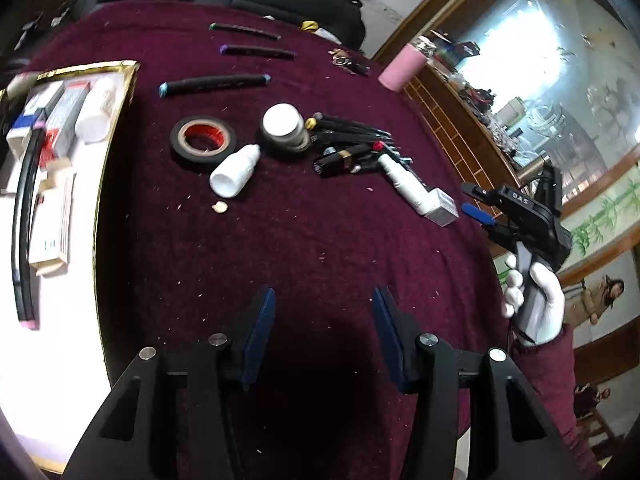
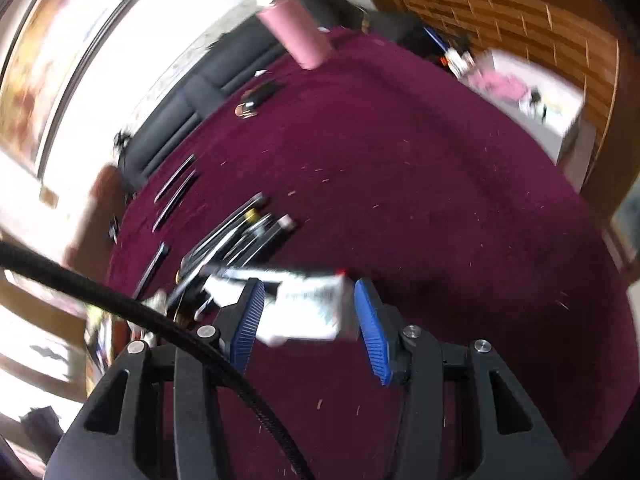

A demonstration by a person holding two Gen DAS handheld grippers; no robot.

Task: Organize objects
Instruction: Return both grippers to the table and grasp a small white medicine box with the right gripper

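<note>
On the maroon cloth (image 1: 320, 240) lie a black tape roll (image 1: 202, 140), a small white bottle (image 1: 234, 172), a white-lidded jar (image 1: 284, 126), a heap of pens and lipsticks (image 1: 352, 148) and a white spray bottle (image 1: 404, 180) beside a small white box (image 1: 444, 210). My left gripper (image 1: 324, 300) hovers open and empty over bare cloth, nearer than these. At the right table edge, a gloved hand (image 1: 536, 300) holds my right gripper (image 1: 474, 200), its tips just short of the box. In the blurred right wrist view the white box (image 2: 312, 308) shows between the open right gripper (image 2: 310, 320) fingers.
A gold-rimmed white tray (image 1: 120, 120) at the left holds boxes, a white bottle and a long black stick. Three long dark sticks (image 1: 216, 82) lie farther back. A pink cup (image 1: 400, 66) stands at the far right edge. A black cable (image 2: 120, 300) crosses the right wrist view.
</note>
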